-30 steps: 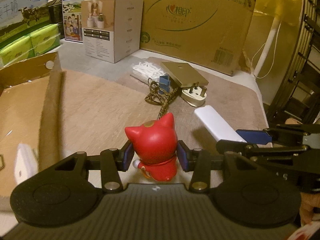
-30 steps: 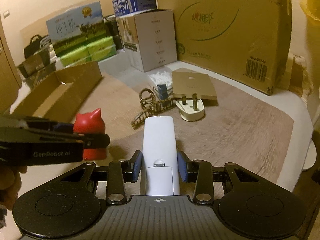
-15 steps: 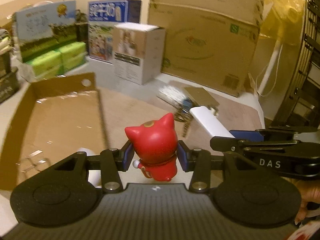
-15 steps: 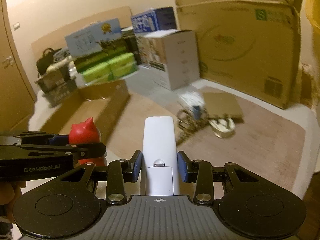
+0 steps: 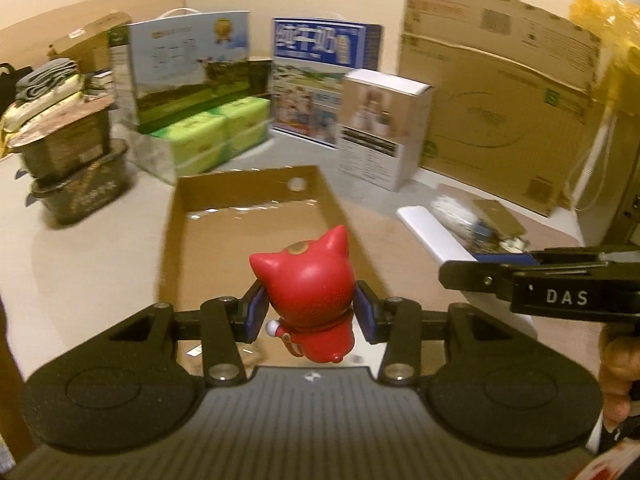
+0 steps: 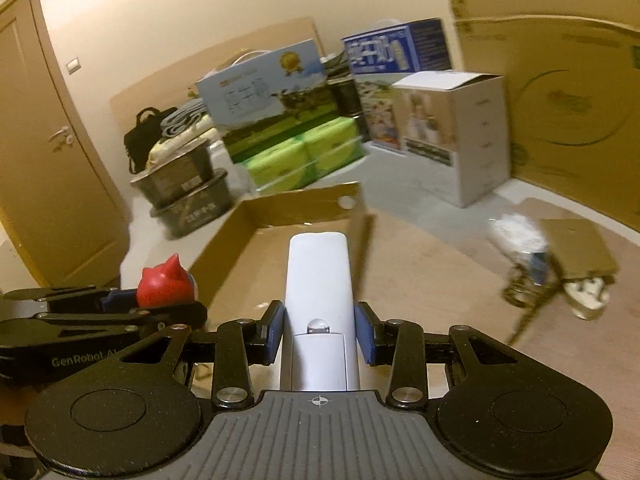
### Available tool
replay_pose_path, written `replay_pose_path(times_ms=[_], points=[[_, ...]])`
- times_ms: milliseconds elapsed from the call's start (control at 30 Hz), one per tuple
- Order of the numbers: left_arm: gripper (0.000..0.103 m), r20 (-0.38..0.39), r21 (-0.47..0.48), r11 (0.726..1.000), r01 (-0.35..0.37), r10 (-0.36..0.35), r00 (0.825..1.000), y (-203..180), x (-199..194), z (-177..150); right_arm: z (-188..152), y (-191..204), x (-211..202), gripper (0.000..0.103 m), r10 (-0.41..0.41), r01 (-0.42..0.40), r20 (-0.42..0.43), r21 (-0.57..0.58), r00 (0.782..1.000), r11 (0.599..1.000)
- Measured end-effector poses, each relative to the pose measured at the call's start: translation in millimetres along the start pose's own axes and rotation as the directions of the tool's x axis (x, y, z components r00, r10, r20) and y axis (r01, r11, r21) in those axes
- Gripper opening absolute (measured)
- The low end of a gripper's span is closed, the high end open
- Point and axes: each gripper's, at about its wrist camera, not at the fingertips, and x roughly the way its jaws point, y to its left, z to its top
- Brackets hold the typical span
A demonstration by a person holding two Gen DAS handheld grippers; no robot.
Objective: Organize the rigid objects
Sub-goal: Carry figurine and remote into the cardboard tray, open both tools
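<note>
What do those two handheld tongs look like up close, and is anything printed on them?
Both are matte black. The left tongs and right tongs each have two jointed link arms with silver rivets, blue pads on the fingers, round black discs either side and a ribbed grey base. Seen from the side, one carries white lettering "DAS", the other "GenRobot.AI".

Right gripper (image 6: 319, 334): clamped a white remote (image 6: 319, 304), frame centre.
Left gripper (image 6: 160, 296): held red figurine (image 6: 165, 287) (lower left).
Cardboard tray (image 6: 296, 205): behind both.
</note>
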Motion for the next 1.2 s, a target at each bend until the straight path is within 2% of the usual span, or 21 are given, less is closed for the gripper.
replay_pose_path(times_ms=[200, 400, 833, 1000, 1100, 1200], points=[[0.042, -0.007, -0.005, 1.0, -0.021, 0.021, 1.0, 37.6, 16.6, 12.2, 16.7, 16.4, 36.1, 0.039, 0.024, -0.023, -0.018, 0.021, 1.0, 1.0], [0.042, -0.036, 0.002, 1.0, -0.032, 0.032, 0.999, 58.0, 46.4, 17.5, 32.6, 19.5, 73.2, 0.039, 0.025, -0.023, -0.028, 0.043, 0.999, 0.999], [0.042, -0.088, 0.02, 1.0, -0.022, 0.023, 0.996, 69.1, 93.4, 9.1, 34.4, 8.2, 124.9, 0.039, -0.009, 0.014, -0.063, 0.07, 0.998, 0.997], [0.042, -0.098, 0.023, 1.0, -0.021, 0.023, 0.995, 69.4, 105.3, 8.4, 31.6, 7.8, 134.1, 0.039, -0.01, 0.015, -0.066, 0.071, 0.998, 0.997], [0.048, -0.092, 0.032, 0.999, -0.043, 0.045, 0.995, 69.4, 107.9, 8.7, 29.4, 6.2, 136.4, 0.039, 0.008, -0.004, -0.056, 0.081, 0.998, 0.997], [0.049, -0.072, 0.014, 0.998, -0.055, 0.056, 0.996, 72.0, 101.3, 9.7, 28.7, 3.1, 133.4, 0.044, -0.016, 0.02, -0.048, 0.087, 0.999, 0.996]])
